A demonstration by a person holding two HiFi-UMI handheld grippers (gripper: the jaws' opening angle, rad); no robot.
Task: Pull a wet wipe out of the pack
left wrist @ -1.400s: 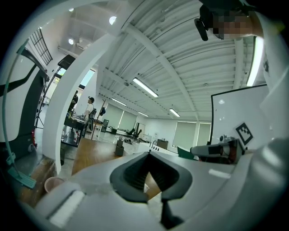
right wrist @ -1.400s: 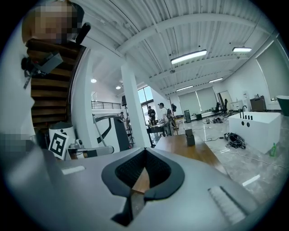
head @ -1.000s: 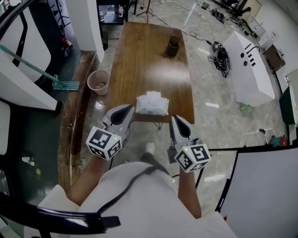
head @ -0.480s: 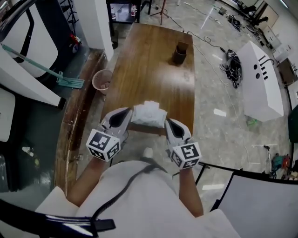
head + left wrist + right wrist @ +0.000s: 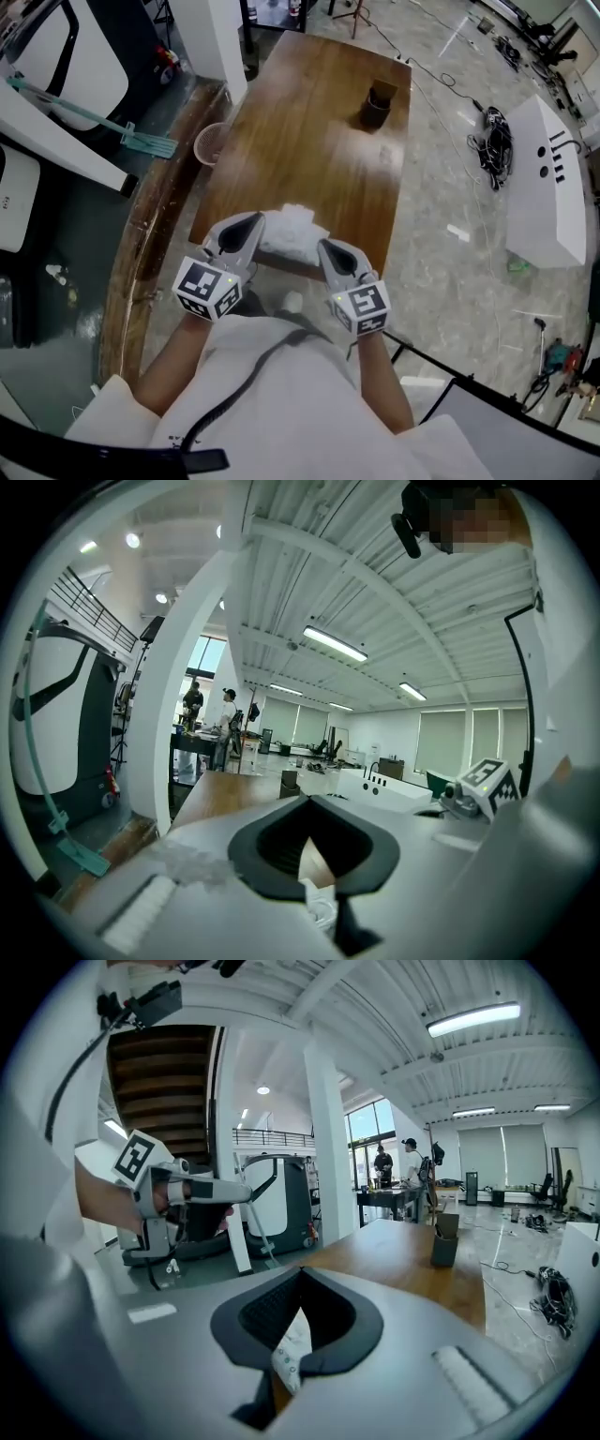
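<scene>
A white wet wipe pack [image 5: 289, 233] lies at the near end of the wooden table [image 5: 309, 131]. My left gripper [image 5: 250, 219] is at the pack's left side with its jaws together and nothing held. At the pack's near right corner sits my right gripper [image 5: 324, 247], its jaws also together and empty. In the left gripper view a bit of the white pack [image 5: 322, 908] shows through the gap behind the closed tips [image 5: 305, 800]. The right gripper view shows the pack [image 5: 292, 1351] the same way, just below its tips [image 5: 298, 1272].
A dark cup [image 5: 379, 103] stands at the table's far end. On the floor to the left are a pink bucket [image 5: 210, 143] and a teal mop [image 5: 141, 141]. To the right are a cable heap [image 5: 495, 142] and a white cabinet [image 5: 548, 192].
Both grippers have moved forward from in front of the table's near edge to either side of the pack. Their jaws look the same as before.
</scene>
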